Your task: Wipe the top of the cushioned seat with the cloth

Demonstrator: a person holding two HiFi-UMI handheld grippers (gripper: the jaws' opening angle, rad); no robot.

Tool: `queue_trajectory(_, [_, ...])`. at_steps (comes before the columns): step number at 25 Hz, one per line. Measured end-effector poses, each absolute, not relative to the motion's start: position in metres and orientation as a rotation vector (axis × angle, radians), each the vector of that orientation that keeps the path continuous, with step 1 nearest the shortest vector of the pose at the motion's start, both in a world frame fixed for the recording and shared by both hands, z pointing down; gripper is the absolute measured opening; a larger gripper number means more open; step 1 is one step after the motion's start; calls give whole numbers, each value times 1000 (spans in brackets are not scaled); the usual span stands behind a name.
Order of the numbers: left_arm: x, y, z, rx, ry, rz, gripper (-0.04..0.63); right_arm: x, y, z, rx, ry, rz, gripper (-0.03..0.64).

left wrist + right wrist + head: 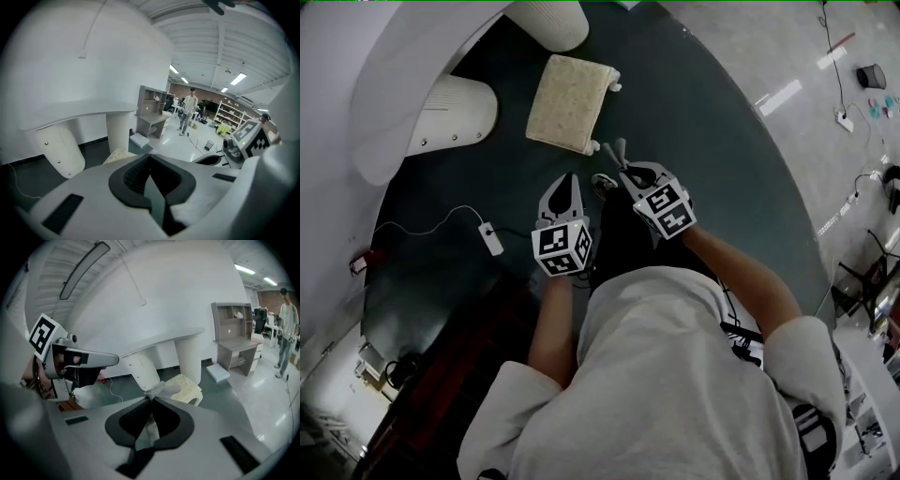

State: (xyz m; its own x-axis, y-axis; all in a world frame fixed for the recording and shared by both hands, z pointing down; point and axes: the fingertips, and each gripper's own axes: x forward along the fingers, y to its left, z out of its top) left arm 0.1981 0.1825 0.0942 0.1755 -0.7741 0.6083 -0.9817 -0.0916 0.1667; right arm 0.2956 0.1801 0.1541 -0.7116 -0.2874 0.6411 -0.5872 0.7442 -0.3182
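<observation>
Right tool [617,169] and left tool [565,180] hover short of the seat [570,101].
The right one's jaws pinch the cloth [161,389]; the left's are closed on nothing.

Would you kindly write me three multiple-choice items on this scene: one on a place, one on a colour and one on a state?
1. Where does the cushioned seat stand?
A) on the dark floor
B) on a shelf
C) on the person's lap

2. What colour is its top?
A) red
B) cream
C) black

3. What does the right gripper hold?
A) nothing
B) a cable
C) the cloth

Answers:
1 A: the head view shows the seat on the floor beyond both grippers.
2 B: the cushion is pale cream.
3 C: its jaws are shut on the cloth, while the left gripper is shut and empty.
</observation>
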Motion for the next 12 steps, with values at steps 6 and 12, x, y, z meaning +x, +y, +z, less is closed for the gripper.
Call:
queue_trajectory(6, [163,112,171,1996,-1501,643,15,252,140,236,806,-2254,810,28])
queue_trajectory(12, [152,80,260,1947,-1425,693,15,249,124,327,991,-2094,1155,28])
